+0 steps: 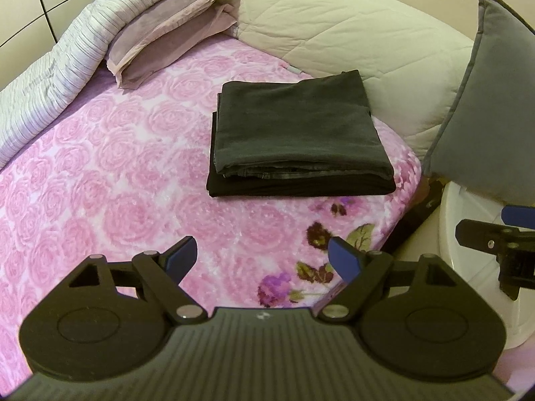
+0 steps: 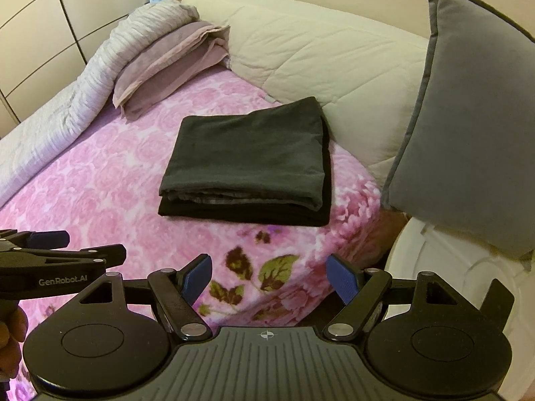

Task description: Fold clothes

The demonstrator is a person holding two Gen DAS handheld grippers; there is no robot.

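The folded dark garments (image 1: 297, 137) lay stacked in a neat pile on the pink rose-patterned blanket (image 1: 110, 173), near its far edge and just in front of the cream quilt (image 1: 334, 26). The left gripper (image 1: 262, 257) hovered over the blanket's near part, jaws wide and empty. The right gripper (image 2: 269, 279) likewise stood open, holding nothing, well short of the pile.

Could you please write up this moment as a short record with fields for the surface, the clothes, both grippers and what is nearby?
surface: bed with pink floral blanket
clothes: dark folded stack, grey piece on a black one, lying flat
left gripper: open, empty, short of the stack
right gripper: open, empty, short of the stack
nearby: cream quilt behind the stack; grey cushion to its right; mauve pillow at the far left
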